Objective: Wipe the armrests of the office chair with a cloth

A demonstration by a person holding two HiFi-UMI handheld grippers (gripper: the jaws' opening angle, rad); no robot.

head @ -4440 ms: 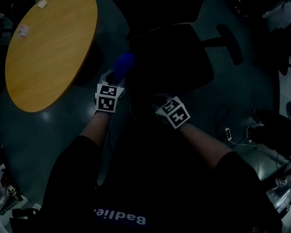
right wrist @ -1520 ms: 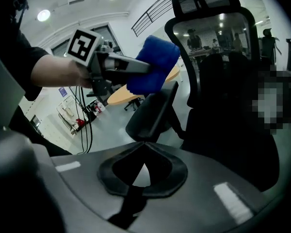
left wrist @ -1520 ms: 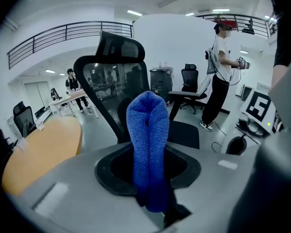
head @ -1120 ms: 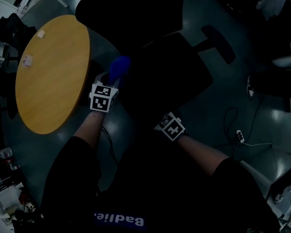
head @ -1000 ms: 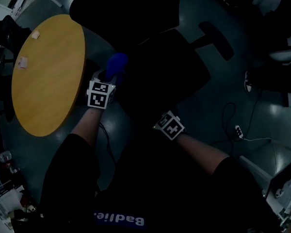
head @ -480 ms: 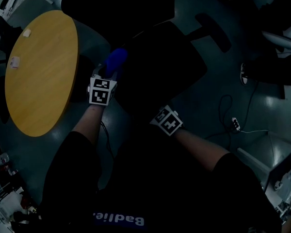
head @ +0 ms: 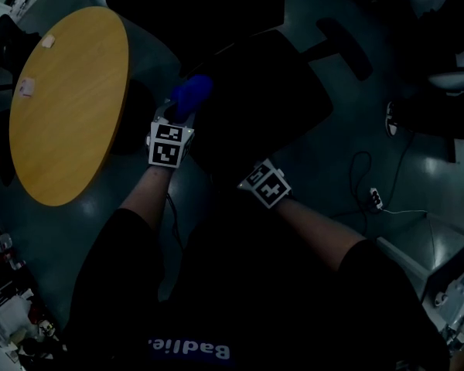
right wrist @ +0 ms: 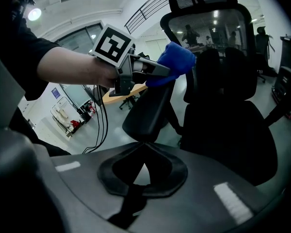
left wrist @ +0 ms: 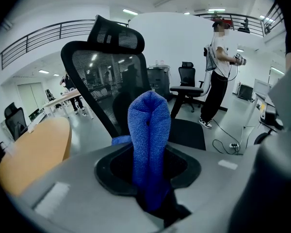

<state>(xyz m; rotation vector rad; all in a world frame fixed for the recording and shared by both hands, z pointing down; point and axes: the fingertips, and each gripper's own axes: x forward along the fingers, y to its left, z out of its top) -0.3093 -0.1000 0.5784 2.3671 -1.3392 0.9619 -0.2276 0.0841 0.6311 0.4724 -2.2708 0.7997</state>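
Left tool (left wrist: 148, 178): clamping tight on a folded blue cloth (left wrist: 149, 140), whose long axis is running straight out along the jaws, pointing toward the chair back (left wrist: 106, 76).
Right tool (right wrist: 144, 147): holding nothing, its jaws meeting at the tips just below the near end of the armrest (right wrist: 148, 108).
Armrest: stretching away toward the chair back; only the right tool's view is showing the cloth sitting at its far end.
Head view: dim, but alone showing the round surface (head: 62, 99) lying on the left tool's outer side.

Black short-sleeved shirt (head: 240, 284) with pale lettering (head: 189, 350); grey left gripper (head: 173, 117) and right gripper (right wrist: 143, 149); white marker cubes (head: 168, 144) printed with black squares; black cable (right wrist: 103, 120).
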